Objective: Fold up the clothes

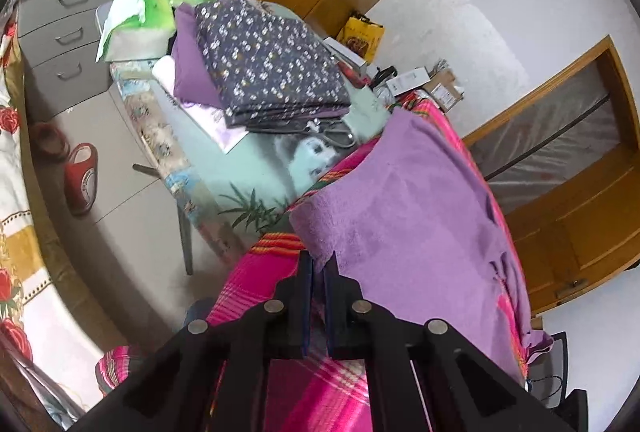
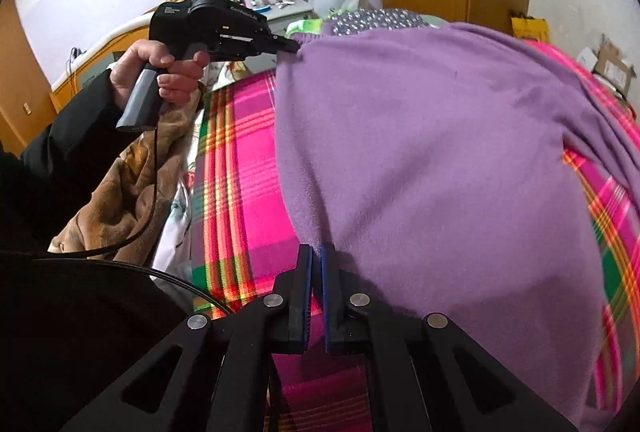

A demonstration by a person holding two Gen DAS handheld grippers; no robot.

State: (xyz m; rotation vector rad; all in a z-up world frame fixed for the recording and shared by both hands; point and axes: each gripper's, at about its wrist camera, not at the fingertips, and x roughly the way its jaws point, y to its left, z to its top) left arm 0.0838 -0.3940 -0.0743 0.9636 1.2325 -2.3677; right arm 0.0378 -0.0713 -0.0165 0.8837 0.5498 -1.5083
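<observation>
Lying flat on pink plaid bedcover (image 2: 240,168), purple fleece garment (image 2: 440,152) runs long axis 6-to-12 o'clock in right view. Left tongs (image 2: 294,46) pinch its far corner; right tongs (image 2: 316,252) nearly closed on near edge.

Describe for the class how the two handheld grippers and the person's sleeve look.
Both grippers, left and right, have matte black angular linkages with round silver pivot pins and flat black fingers lined with blue pads. From outside, the left one shows a black boxy body with small white lettering, a grey pistol handle and a black cable. The sleeve is dark.
</observation>
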